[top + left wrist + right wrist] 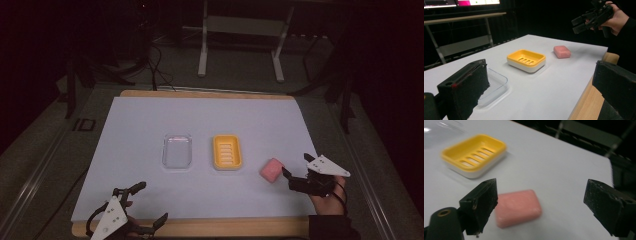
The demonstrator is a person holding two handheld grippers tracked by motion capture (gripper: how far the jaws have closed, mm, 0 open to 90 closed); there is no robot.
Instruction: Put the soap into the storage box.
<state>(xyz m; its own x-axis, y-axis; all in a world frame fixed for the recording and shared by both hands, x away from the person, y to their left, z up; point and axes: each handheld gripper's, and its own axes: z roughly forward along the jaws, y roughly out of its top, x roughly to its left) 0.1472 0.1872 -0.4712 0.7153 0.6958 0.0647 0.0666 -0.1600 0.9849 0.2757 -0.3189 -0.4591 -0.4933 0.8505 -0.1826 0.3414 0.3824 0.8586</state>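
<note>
**Q:** What surroundings are shown?

**A:** Dim room; a white sheet [150,120] is laid over a wooden table [200,227]. A yellow soap dish [227,152] with a slotted floor is seen near the sheet's middle, and it is taken as the landmark. Metal stand legs [202,50] are seen on the floor well beyond the dish.

**Q:** Can any writing be read?

**A:** No brand, label or lettering can be made out on any object.

**Q:** What else is set on the sheet?

**A:** A clear plastic lid [177,151] is placed just beside the dish, to its left in the high view. A pink soap bar [271,169] is laid flat near the dish's right near corner, apart from it.

**Q:** How are the claws held?

**A:** The right gripper [289,179] is held in a hand [327,197], right of the dish. Its jaws are spread wide, and nothing is gripped. In the right gripper view the bar is seen between them, close by one jaw; contact cannot be told. The left gripper [150,205] is held well to the near left of the dish, over the table's edge. Its jaws are spread wide, with nothing held or touched.
</note>
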